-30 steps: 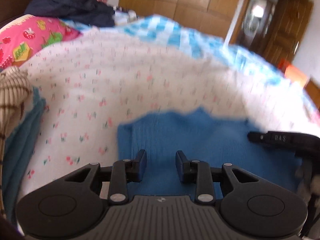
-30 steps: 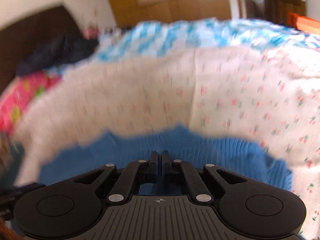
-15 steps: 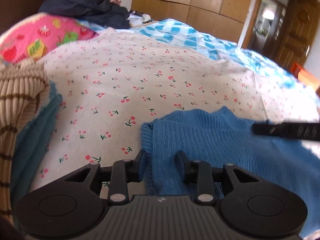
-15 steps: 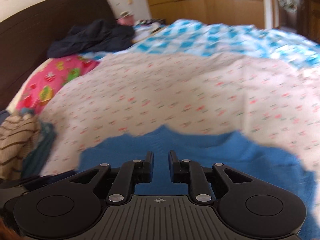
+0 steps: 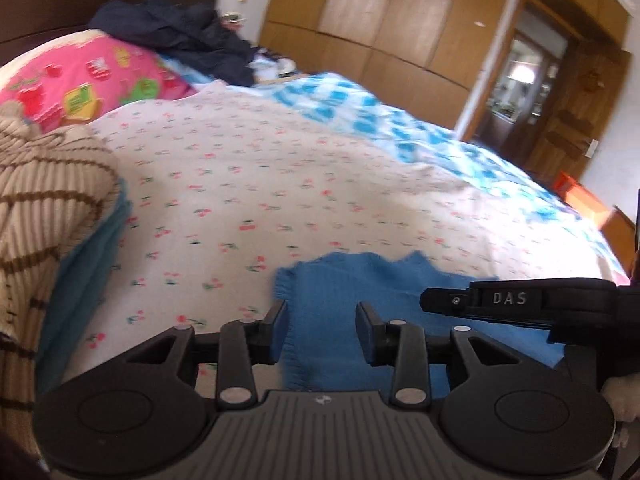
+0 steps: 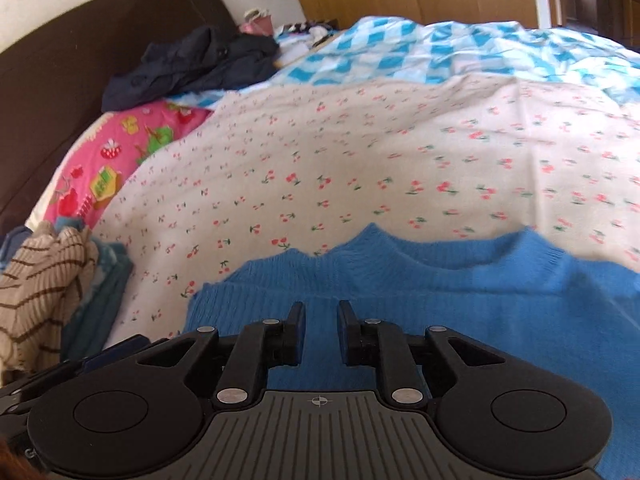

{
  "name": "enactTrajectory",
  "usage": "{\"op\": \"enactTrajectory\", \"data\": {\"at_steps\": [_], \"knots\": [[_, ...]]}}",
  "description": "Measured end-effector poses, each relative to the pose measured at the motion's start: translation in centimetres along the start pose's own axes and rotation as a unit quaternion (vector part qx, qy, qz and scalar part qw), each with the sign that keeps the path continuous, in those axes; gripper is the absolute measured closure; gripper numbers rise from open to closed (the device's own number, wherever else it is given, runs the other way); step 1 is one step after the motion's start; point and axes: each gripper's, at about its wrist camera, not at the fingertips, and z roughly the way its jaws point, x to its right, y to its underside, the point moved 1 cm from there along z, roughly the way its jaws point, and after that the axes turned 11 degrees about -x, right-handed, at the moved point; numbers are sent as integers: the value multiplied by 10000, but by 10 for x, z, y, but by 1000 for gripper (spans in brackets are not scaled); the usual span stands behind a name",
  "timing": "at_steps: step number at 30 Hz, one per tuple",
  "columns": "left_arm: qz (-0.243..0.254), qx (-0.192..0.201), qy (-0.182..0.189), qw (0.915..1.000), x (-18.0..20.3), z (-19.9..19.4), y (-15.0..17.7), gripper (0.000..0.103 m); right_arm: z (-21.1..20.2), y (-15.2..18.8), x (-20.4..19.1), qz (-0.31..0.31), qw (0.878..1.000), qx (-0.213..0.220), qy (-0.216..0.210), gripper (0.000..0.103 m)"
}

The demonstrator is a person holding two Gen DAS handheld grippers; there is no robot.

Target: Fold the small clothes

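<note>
A blue knitted sweater [image 6: 460, 292] lies flat on the cherry-print sheet [image 6: 340, 168], its neckline toward the far side. It also shows in the left wrist view [image 5: 360, 280]. My left gripper [image 5: 322, 320] is open and empty, just above the sweater's left edge. My right gripper [image 6: 322, 320] is open and empty, above the sweater's left part. The right gripper's body shows in the left wrist view [image 5: 520, 300] at the right.
A beige striped knit [image 5: 44, 208] on a teal garment [image 5: 88, 264] lies at the left. A pink pillow [image 6: 108, 168], dark clothes [image 6: 192, 64] and a brown headboard [image 6: 60, 80] are beyond. A blue checked blanket [image 6: 440, 48] covers the far side.
The right gripper, shut one second ago, has opened and let go of the sweater. The sweater now lies flat. Both grippers have drawn back a little.
</note>
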Motion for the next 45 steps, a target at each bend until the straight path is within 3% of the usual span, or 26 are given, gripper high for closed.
{"op": "enactTrajectory", "data": {"at_steps": [4,7,10,14,18,23,27,30,32,35,37,40,45], "knots": [[328,-488,276,9979,17,10,12,59,-61,25,49,550,9964,503,393,84],[420,-736,204,9962,20,21,17,59,-96,40,100,1294,9845,923,737,78],[528,-710,110,9960,25,24,20,56,-101,48,142,1779,9747,999,911,78],[702,-665,-53,9953,32,25,26,53,-80,50,169,1946,9737,916,751,78],[749,-615,-207,9951,38,25,30,51,-57,55,179,2037,9758,678,424,78],[636,-572,-347,9957,40,25,32,50,-63,63,176,1845,9788,859,225,78],[553,-546,-503,9957,45,25,34,50,-58,56,171,1422,9868,700,331,78],[588,-555,-668,9945,51,25,35,50,-45,48,167,1204,9911,436,375,71],[670,-568,-769,9932,55,26,36,49,-43,44,165,1053,9918,479,537,71],[725,-608,-839,9920,57,26,34,49,-47,44,177,1386,9886,573,133,91],[675,-636,-833,9922,57,24,33,49,-62,45,186,1648,9821,856,-323,93],[620,-594,-808,9930,56,19,33,49,-80,43,200,1834,9747,1233,-347,94],[730,-603,-943,9910,61,22,38,48,-51,54,225,2179,9731,738,-131,93]]}}
